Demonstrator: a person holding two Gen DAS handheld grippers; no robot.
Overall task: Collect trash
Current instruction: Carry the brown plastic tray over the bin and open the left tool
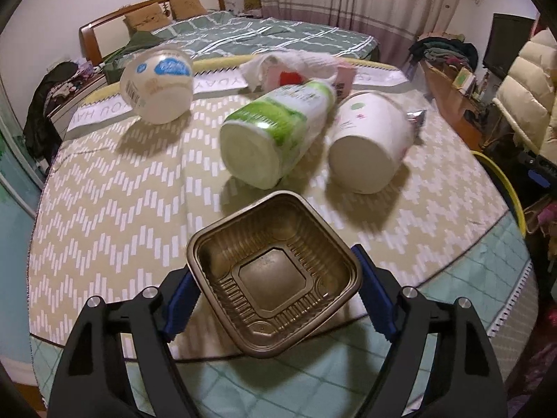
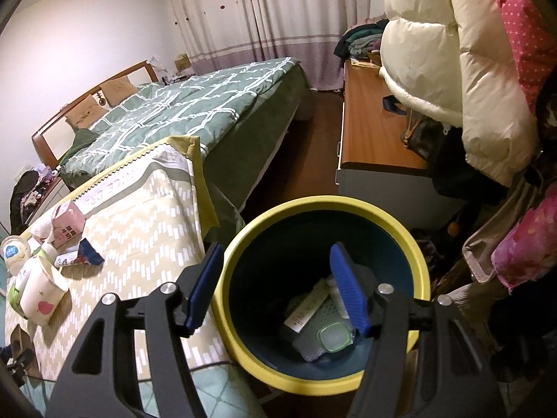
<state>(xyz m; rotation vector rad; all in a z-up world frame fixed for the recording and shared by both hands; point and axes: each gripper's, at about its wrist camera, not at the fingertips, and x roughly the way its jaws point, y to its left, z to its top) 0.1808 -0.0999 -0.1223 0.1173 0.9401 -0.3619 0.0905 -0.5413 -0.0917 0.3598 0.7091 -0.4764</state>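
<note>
My left gripper (image 1: 275,296) is shut on a brown square plastic tray (image 1: 273,275), held at the near edge of the round table (image 1: 104,209). Beyond it lie a green-and-white bottle (image 1: 275,132), a white paper cup (image 1: 369,142), a round white tub (image 1: 158,82) and crumpled wrappers (image 1: 292,68). My right gripper (image 2: 276,289) is open and empty above the yellow-rimmed trash bin (image 2: 243,341), which holds some packaging (image 2: 313,324). The cup (image 2: 40,296) and a pink carton (image 2: 68,224) show at the left of the right wrist view.
The bin's rim (image 1: 504,181) stands off the table's right edge. A bed (image 1: 261,35) lies behind the table. A wooden cabinet (image 2: 372,129) and hanging coats (image 2: 452,69) stand to the bin's right, with bare floor (image 2: 306,160) between bed and cabinet.
</note>
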